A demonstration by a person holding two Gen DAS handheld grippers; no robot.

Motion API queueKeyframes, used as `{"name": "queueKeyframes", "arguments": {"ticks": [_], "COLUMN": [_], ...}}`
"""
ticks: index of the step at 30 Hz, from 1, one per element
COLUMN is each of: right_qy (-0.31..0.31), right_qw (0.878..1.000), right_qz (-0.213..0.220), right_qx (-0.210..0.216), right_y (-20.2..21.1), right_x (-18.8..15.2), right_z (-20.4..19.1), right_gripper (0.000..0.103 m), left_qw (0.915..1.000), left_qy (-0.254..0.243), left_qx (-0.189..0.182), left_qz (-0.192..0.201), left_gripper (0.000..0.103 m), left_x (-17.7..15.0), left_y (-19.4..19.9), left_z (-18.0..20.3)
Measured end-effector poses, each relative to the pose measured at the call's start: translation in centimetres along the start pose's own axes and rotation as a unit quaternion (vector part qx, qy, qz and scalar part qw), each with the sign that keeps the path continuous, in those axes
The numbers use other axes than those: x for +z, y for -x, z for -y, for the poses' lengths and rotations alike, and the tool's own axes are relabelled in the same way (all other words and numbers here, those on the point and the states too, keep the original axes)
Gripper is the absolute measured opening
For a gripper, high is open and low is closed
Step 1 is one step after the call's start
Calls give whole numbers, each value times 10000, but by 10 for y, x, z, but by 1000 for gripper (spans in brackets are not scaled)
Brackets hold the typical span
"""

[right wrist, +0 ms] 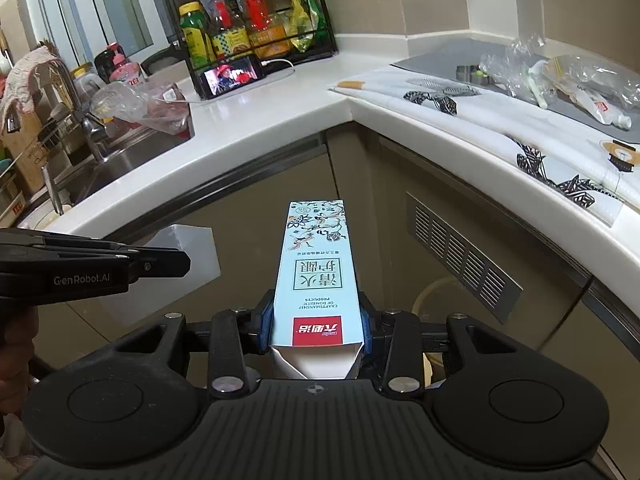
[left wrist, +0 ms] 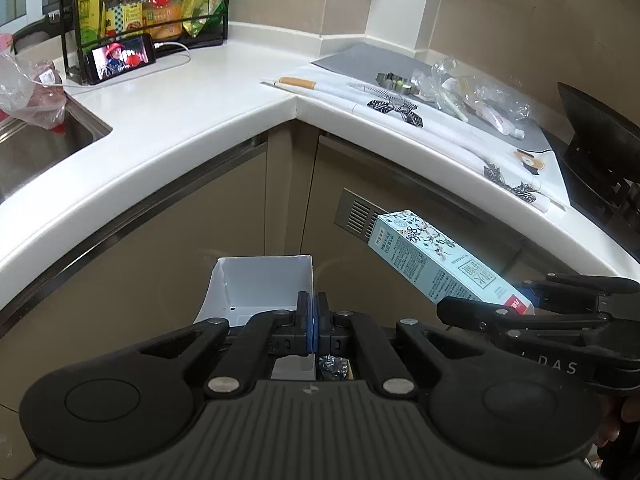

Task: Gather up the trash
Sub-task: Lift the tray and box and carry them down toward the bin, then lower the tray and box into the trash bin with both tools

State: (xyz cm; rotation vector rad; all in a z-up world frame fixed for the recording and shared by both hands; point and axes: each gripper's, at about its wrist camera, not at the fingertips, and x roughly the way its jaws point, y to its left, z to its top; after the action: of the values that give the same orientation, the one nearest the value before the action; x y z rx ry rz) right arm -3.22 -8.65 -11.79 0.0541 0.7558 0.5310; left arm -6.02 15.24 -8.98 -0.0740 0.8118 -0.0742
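My right gripper point(right wrist: 318, 330) is shut on a long pale-blue toothpaste carton point(right wrist: 316, 268) and holds it in the air below the counter edge; the carton also shows at the right of the left wrist view point(left wrist: 436, 258). My left gripper point(left wrist: 313, 320) is shut on the rim of a white open bin lid or container point(left wrist: 260, 284), which also shows in the right wrist view point(right wrist: 188, 256). Dark crumpled trash point(left wrist: 332, 368) lies inside below the left fingers. More litter sits on the right counter: clear plastic wrappers point(right wrist: 560, 72), a small tube point(right wrist: 604, 112) and a cigarette point(right wrist: 352, 85).
A white L-shaped counter point(left wrist: 192, 112) wraps round beige cabinets with a vent grille point(right wrist: 464, 256). A sink point(right wrist: 120, 164) with a plastic bag is on the left. A black rack of bottles point(right wrist: 248, 28) and a phone point(right wrist: 232, 76) stand at the back.
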Motion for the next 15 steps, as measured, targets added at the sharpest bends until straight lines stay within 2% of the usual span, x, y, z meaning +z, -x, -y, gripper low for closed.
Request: {"name": "queueKeyframes", "arguments": {"ticks": [7, 15], "right_qy": [-95, -163], "right_qw": [9994, 9955], "right_qz": [-292, -868], "right_qx": [-132, -346], "right_y": [-32, -105], "right_x": [-6, -23], "right_z": [10, 31], "right_gripper": [42, 42], "left_qw": [9997, 9972], "left_qy": [33, 65], "left_qx": [-52, -208], "left_qz": [-237, -715], "left_gripper": [0, 0], "left_x": [-1, -8], "left_y": [-28, -103], "left_z": [-7, -15]}}
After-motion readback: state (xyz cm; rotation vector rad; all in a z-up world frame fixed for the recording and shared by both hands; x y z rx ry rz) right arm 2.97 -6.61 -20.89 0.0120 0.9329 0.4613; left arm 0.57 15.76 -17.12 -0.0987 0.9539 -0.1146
